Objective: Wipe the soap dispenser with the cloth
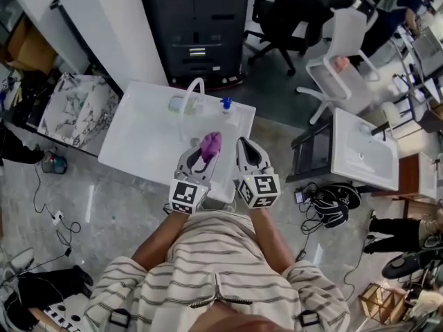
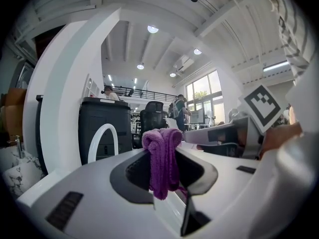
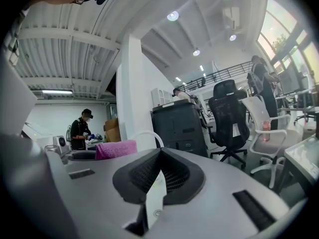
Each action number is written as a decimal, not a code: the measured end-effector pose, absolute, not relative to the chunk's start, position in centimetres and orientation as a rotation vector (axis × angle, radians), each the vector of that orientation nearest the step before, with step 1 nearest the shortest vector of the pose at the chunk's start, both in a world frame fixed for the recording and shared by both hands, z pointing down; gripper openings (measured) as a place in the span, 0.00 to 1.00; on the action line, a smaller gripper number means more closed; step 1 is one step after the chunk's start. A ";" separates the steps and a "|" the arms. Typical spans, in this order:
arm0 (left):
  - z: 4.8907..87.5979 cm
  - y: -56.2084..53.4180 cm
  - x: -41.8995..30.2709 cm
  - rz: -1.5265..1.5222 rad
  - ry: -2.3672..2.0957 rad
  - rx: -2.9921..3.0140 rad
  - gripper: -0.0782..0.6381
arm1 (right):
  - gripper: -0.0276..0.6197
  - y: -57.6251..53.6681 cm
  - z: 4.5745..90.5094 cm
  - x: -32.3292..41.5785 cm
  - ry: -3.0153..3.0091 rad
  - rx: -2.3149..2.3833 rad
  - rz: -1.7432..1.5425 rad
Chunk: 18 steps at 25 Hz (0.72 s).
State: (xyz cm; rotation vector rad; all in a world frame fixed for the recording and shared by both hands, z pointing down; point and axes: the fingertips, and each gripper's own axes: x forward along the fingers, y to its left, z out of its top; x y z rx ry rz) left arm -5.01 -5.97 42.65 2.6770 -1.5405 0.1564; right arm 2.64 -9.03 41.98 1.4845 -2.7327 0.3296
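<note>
Purple cloth (image 1: 210,144) pinched in left tongs (image 2: 163,169); right tongs (image 3: 158,172) closed, empty; blue-topped soap dispenser (image 1: 225,104), probably.

A person is wearing a cream, dark-striped shirt (image 1: 228,254). The white left tool (image 1: 205,155) and right tool (image 1: 244,146) are each carrying a black-and-white marker cube (image 1: 259,189).

1. A white washbasin unit (image 1: 135,151) stands on the glossy grey floor (image 1: 118,209).
2. At its back edge stand 3 things: a white arched tap (image 1: 194,88), a blue-topped soap dispenser (image 1: 225,105) right of it, and a pale clear object (image 1: 177,104) left.
</note>
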 end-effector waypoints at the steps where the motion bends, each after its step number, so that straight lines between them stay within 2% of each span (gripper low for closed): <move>1: 42.6 -6.1 -5.0 0.153 -1.546 2.675 0.27 | 0.04 -9.0 41.9 2.7 -2.734 1.487 0.326; 18: 41.9 -6.3 -4.2 0.132 -1.553 2.698 0.27 | 0.04 -8.7 40.7 3.8 -2.755 1.506 0.270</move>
